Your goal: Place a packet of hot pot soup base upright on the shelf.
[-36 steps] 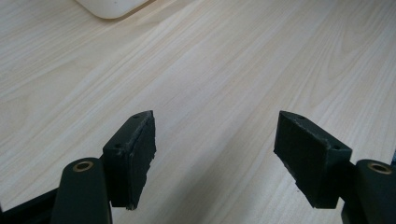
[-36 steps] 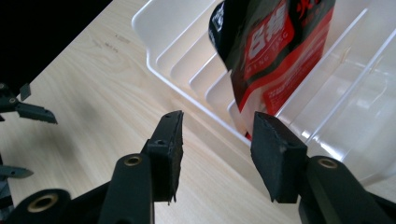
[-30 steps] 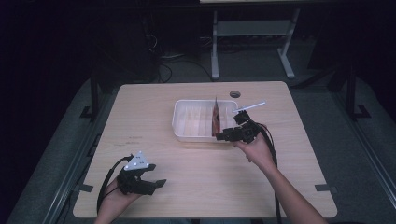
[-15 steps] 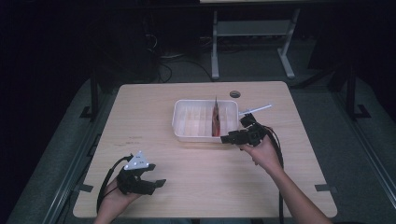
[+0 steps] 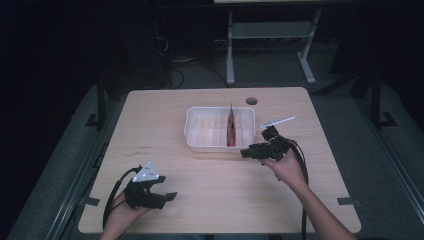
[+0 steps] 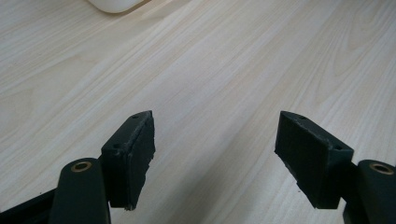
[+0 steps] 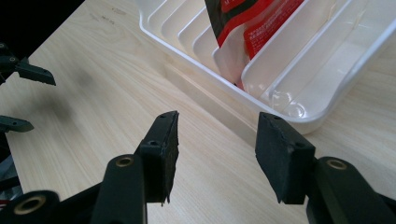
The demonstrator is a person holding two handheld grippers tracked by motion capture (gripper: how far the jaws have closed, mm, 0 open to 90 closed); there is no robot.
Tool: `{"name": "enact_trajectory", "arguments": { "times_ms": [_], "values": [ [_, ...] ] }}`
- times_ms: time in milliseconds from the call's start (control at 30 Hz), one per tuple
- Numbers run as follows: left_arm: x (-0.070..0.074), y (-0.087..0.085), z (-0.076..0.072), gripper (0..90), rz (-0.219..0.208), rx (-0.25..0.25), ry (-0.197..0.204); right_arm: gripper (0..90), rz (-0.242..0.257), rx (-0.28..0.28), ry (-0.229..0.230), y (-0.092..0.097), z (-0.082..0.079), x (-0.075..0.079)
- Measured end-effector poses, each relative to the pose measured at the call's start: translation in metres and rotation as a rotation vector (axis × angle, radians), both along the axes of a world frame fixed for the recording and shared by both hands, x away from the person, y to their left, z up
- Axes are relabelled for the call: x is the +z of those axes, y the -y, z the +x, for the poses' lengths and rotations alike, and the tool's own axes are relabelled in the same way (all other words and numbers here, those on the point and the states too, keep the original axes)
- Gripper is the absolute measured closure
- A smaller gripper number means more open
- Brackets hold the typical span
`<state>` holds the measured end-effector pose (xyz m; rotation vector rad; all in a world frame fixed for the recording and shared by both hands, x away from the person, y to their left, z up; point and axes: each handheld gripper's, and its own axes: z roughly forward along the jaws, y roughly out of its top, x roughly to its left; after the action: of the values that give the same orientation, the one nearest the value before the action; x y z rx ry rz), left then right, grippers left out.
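At the near left corner of the pale wooden table (image 5: 165, 125), a hand holds the left gripper (image 5: 159, 191) low over the wood, a grey three-cornered plate on its top and a black cable looping off its back. Its jaws stand wide apart with bare table between them, as the left gripper view (image 6: 214, 154) shows plainly; a rounded white corner of the tray sits at that view's top edge, well apart from the jaws.

Moving toward the middle, the white ribbed tray (image 5: 196, 136) lies flat on the table, its inside divided by low ridges into narrow slots. A red and black packet (image 5: 231, 127) stands upright on edge in one of the slots toward the tray's right end; in the right gripper view the packet (image 7: 252, 23) has a clear window low down and leans between two ridges of the tray (image 7: 299, 122).

Just right of the tray's near corner, the right gripper (image 5: 250, 151) is held close to the rim, pointing left across the table. Its jaws are parted with nothing between them, wood showing in the gap (image 7: 217, 156). Nothing lies between it and the tray. A thin white stick (image 5: 278, 121) lies on the table just behind this hand. Further back, a small round hole (image 5: 251, 101) is set into the tabletop.
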<state>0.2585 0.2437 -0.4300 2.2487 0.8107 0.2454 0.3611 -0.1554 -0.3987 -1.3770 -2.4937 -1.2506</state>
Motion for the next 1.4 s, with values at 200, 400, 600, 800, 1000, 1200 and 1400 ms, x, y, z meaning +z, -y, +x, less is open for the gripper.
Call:
{"name": "enact_trajectory", "arguments": {
  "times_ms": [200, 400, 600, 800, 1000, 1200, 1400],
  "values": [
    [0.0, 0.0, 0.0, 27.8, 0.001, 0.001, -0.001, 48.3, 0.003, -0.002, -0.004, 0.007, -0.004, -0.002],
    [-0.001, 0.001, 0.0, 27.8, 0.006, -0.003, -0.002, 48.1, 0.01, -0.004, -0.006, 0.014, -0.009, -0.003],
    [-0.001, 0.001, 0.0, 27.8, 0.007, 0.0, -0.004, 47.7, 0.003, -0.002, 0.002, 0.018, -0.014, -0.003],
    [-0.001, 0.001, 0.0, 27.8, 0.007, 0.0, -0.003, 47.7, 0.007, 0.0, 0.01, 0.023, -0.02, -0.002],
    [-0.001, 0.0, 0.0, 27.8, 0.009, -0.001, -0.004, 47.6, 0.008, -0.006, -0.004, 0.031, -0.025, -0.009],
    [-0.001, 0.0, 0.0, 27.6, 0.007, 0.004, 0.0, 47.4, 0.012, -0.016, -0.015, 0.04, -0.031, -0.015],
    [-0.002, 0.001, 0.001, 27.6, 0.006, 0.004, -0.003, 47.3, 0.008, -0.017, -0.024, 0.048, -0.037, -0.019]
  ]
}}
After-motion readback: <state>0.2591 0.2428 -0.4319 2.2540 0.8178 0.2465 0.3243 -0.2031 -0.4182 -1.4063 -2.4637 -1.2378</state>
